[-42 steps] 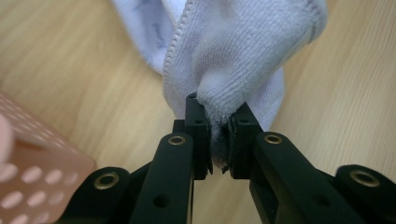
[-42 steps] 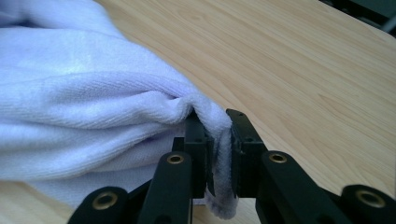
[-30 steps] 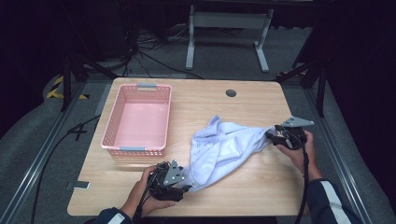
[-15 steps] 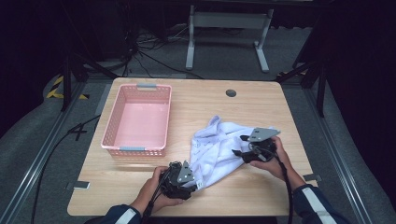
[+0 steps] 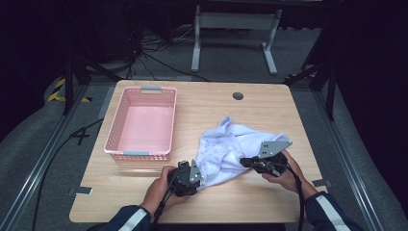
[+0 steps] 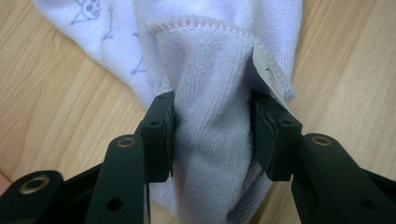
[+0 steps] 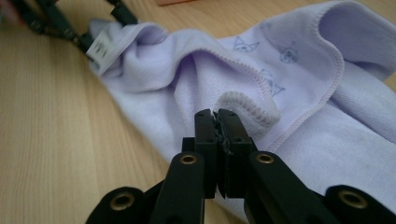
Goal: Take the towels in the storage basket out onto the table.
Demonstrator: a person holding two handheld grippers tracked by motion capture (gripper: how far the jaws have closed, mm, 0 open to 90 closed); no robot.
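The towel [image 5: 235, 151] lies bunched on the worktop [image 5: 269, 103], right of centre and near us, right of the pink basket [image 5: 142, 122]. We hold it at two places: our left claw [image 6: 212, 128] pinches a thick gather at its near-left corner beside the label [image 7: 100, 49], and our right claw [image 7: 219, 128] is pressed together on a fold of stitched hem at its right edge. We judge this the folding or spreading step, both grips made. Next we should lift and draw the two grips apart evenly, so the cloth opens flat without slipping from either claw.
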